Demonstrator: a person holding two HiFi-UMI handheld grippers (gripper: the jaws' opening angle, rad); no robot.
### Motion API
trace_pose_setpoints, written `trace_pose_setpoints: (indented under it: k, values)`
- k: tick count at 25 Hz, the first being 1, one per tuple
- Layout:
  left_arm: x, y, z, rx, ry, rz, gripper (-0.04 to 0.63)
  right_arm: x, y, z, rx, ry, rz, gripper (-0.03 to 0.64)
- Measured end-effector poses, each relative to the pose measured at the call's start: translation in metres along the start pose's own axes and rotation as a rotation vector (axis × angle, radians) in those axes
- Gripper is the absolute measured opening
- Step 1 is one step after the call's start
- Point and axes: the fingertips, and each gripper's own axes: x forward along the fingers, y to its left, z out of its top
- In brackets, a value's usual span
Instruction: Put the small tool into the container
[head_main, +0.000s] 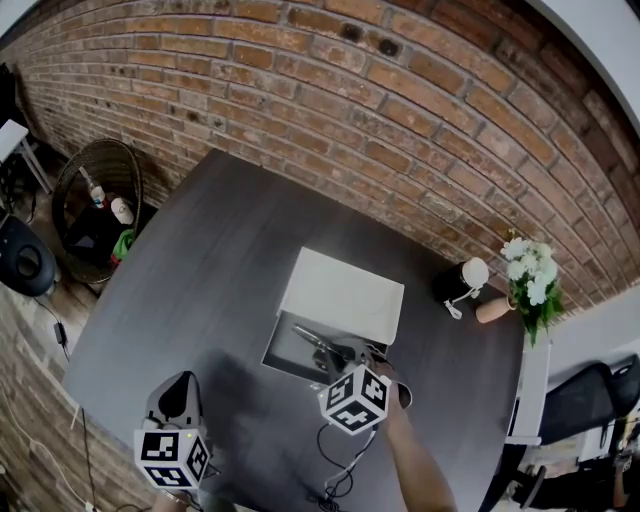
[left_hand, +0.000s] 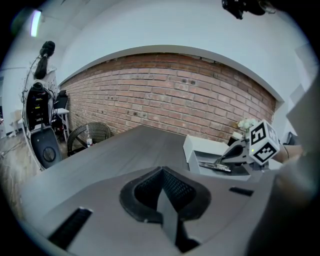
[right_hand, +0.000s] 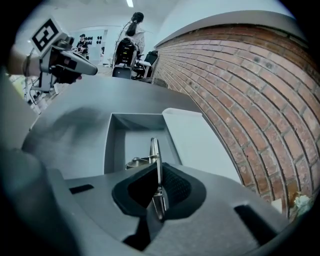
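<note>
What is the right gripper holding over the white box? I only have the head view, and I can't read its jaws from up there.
Observer: The right gripper view shows a thin metal small tool standing on edge between the jaws of the right gripper.
Operator: How high is it?
Observer: Side-on in the left gripper view, it lies roughly level, near the rim of the container.
Operator: And the left gripper?
Observer: The left gripper has its jaws together, with nothing between them.

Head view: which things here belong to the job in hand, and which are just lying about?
Job in hand:
tool, pinched in the right tongs
container
lid

Lying about:
flowers
basket
left tongs, shut and empty
</note>
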Motion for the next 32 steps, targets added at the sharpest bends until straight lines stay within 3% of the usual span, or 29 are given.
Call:
trace_pose_setpoints:
  k: [13, 26, 32]
  values:
    - [-0.004, 0.0, 0.001, -0.006, -0.001, -0.012, -0.005, -0.006, 0.008, -0.002, 0.043, -0.011, 0.068, 0.077]
    - [-0.009, -0.003, 0.01, -0.003, -0.017, -0.034, -0.005, -0.021, 0.019, -0.003, 0.099, -0.02, 0.114, 0.091]
    - [-0.017, -0.002, 0.016, -0.001, -0.027, -0.042, -0.005, -0.033, 0.023, -0.005, 0.173, -0.035, 0.145, 0.101]
